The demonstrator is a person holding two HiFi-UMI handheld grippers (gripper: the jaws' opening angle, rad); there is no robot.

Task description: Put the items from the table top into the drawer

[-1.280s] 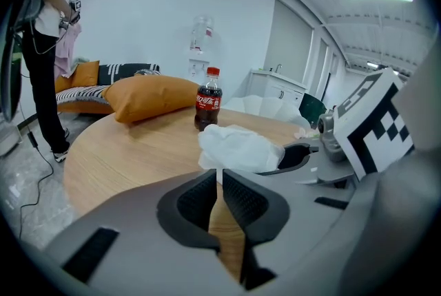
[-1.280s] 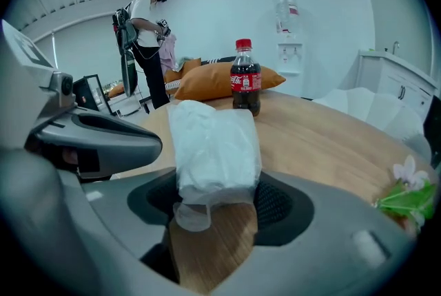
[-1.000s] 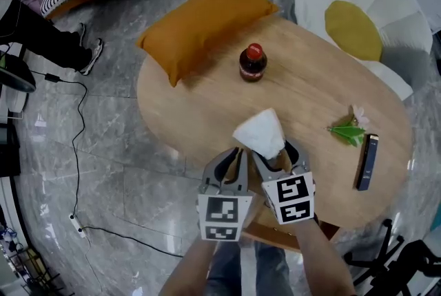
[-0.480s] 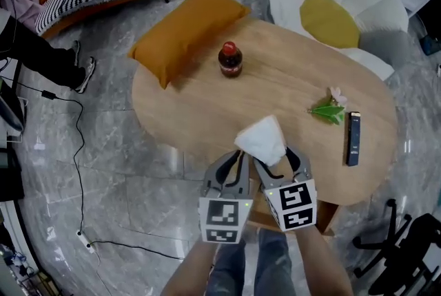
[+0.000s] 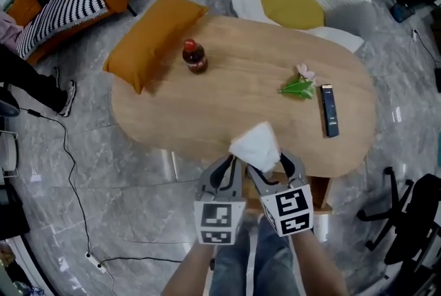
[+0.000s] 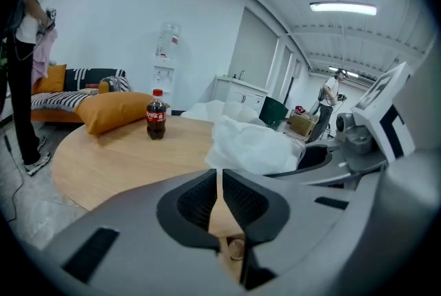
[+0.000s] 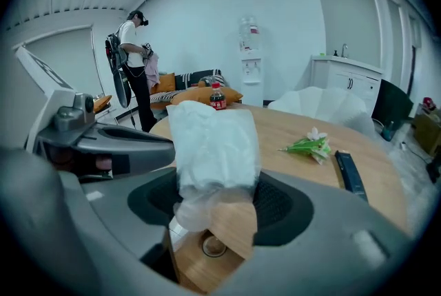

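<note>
A soft white plastic-wrapped packet (image 5: 257, 145), possibly tissues, is pinched in the right claw (image 5: 275, 169), above the near edge of the oval wooden bench (image 5: 227, 98). Just beside it, the left claw (image 5: 230, 174) is pressed together and empty. Farther across the bench are a cola bottle (image 5: 194, 56), a flower sprig (image 5: 299, 86) and a dark remote (image 5: 331, 111).

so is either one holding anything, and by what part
The right hand-held gripper grips the white plastic pack by its crumpled lower end. The left hand-held gripper holds nothing, its jaws nearly together.
</note>
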